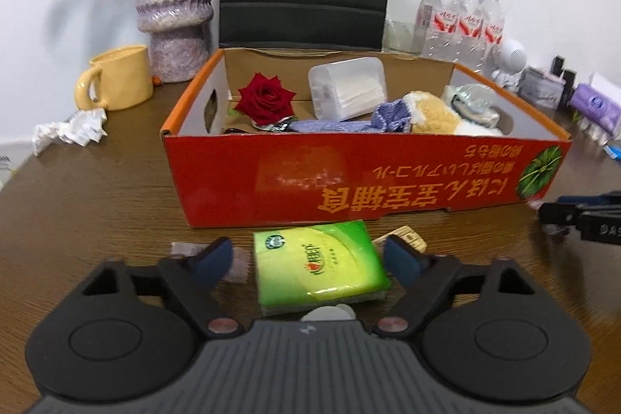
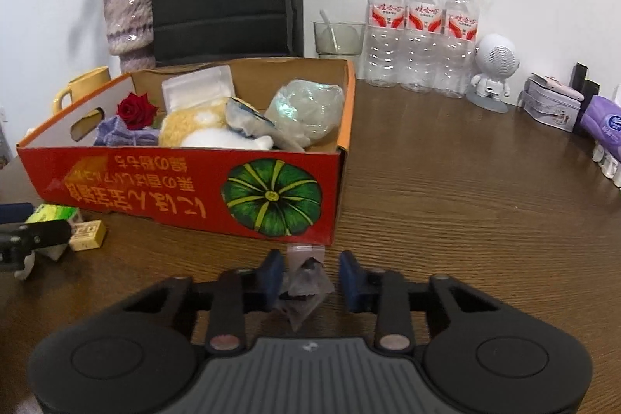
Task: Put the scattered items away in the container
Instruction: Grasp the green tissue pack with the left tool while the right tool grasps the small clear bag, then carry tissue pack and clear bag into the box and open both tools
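Observation:
A green tissue packet lies on the wooden table in front of the red cardboard box. My left gripper straddles it, open, with a gap at the left pad. A small beige box lies just behind the right finger. In the right wrist view a small clear zip bag sits between the fingers of my right gripper, which is open. The left pad touches the bag; a sliver of table shows at the right pad. The box holds a red rose, a plush toy, cloth and plastic wraps.
Crumpled paper and a yellow mug lie left of the box, with a vase behind. Three water bottles, a glass, a white speaker figure and small packets line the back right. Another clear packet lies by my left finger.

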`<state>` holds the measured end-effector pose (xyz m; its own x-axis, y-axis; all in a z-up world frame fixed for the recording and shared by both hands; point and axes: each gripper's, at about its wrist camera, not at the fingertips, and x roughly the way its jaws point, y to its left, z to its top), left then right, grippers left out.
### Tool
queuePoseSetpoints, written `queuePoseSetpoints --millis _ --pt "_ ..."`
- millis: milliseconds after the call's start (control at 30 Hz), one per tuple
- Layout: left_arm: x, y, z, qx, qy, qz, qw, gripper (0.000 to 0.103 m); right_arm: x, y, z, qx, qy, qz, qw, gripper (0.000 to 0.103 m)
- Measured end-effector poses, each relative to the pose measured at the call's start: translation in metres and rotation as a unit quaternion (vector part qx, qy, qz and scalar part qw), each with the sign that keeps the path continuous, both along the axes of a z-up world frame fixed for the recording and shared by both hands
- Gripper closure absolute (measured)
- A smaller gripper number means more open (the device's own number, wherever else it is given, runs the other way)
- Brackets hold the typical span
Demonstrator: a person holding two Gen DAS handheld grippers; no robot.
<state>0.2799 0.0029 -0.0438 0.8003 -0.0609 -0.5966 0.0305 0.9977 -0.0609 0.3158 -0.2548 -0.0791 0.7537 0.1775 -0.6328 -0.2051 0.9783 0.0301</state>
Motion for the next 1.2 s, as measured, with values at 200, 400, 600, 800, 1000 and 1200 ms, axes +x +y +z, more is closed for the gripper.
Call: queuePoseSetpoints --millis 200,400,600,800,1000,1200 --pt "-0.004 0.005 0.001 -0.027 0.0 -0.006 0.9996 0.038 -0.01 0.0 0.001 0.012 -0.002 0.017 1.0 0.082" --pt "-0.011 0.016 0.007 -0.044 -0.016 0.006 0.9989 0.039 -0.018 -0.006 0.008 0.023 -0.022 0.013 0.999 0.082" --pt "-0.014 0.017 0.012 -0.042 -0.028 0.009 0.9987 0.039 -0.021 -0.006 0.011 0.023 -0.029 0.014 0.999 0.082" --pt "-0.016 0.016 0.014 -0.044 -0.03 0.007 0.9986 0.039 -0.025 -0.004 0.014 0.026 -0.035 0.02 0.999 0.082" --pt "-0.034 0.016 0.029 -0.059 -0.061 -0.005 0.9964 0.039 -0.039 -0.003 0.031 0.042 -0.057 0.035 0.997 0.082" --pt "-0.043 0.01 0.069 -0.059 -0.115 -0.028 0.9913 0.038 -0.049 0.002 0.068 0.064 -0.105 0.057 0.991 0.082"
